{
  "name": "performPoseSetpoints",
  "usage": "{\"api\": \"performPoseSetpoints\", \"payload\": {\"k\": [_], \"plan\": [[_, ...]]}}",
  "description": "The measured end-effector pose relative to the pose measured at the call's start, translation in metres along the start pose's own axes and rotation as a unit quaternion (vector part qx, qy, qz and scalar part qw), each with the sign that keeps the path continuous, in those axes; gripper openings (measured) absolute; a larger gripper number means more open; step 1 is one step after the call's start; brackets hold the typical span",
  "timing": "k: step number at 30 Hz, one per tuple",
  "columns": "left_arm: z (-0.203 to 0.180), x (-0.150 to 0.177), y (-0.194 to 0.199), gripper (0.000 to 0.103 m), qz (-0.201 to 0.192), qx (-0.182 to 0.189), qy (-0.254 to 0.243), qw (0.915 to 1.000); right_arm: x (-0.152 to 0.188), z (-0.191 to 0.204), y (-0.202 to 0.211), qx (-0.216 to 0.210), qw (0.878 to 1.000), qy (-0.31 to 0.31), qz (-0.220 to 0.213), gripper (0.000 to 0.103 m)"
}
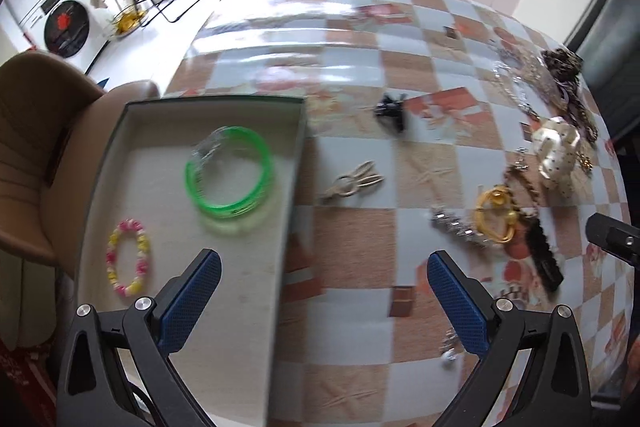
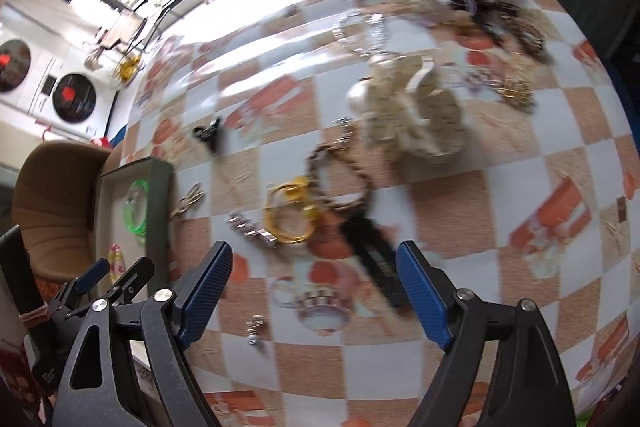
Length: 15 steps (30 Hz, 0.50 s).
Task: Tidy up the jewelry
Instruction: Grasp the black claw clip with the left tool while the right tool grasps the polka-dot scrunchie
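Jewelry lay scattered on the checkered table beside the tray holding 2 bracelets, while the left gripper and right gripper hung spread and empty.

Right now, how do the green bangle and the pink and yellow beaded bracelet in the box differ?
The green bangle is a smooth, translucent band of one colour; the beaded bracelet is a string of small pink and yellow beads. The bangle looks wider and thicker, the bracelet slimmer. The bangle sits nearer the box's far end, the bracelet nearer its left wall. Both lie flat inside the box, apart from each other.
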<state>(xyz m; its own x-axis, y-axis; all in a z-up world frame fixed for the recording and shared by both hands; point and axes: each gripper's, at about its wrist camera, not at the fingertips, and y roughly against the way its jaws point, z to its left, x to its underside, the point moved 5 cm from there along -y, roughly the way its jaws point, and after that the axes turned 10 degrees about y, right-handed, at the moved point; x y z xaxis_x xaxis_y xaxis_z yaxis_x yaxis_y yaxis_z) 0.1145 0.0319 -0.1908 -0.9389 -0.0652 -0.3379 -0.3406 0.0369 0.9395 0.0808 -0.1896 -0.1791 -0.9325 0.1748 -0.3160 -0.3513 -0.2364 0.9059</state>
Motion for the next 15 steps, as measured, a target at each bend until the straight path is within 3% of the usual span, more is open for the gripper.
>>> {"api": "performPoseSetpoints", "payload": {"k": [11,15], "plan": [[-0.042,-0.023,-0.017,0.103,0.004,0.004,-0.010,0.9999,-0.008,-0.046,0.006,0.010,0.999,-0.021,-0.036,0.103],[-0.051,-0.040,-0.026,0.103,0.004,0.009,-0.002,1.0000,-0.012,-0.054,0.000,0.011,1.000,-0.021,-0.007,0.103]]}}
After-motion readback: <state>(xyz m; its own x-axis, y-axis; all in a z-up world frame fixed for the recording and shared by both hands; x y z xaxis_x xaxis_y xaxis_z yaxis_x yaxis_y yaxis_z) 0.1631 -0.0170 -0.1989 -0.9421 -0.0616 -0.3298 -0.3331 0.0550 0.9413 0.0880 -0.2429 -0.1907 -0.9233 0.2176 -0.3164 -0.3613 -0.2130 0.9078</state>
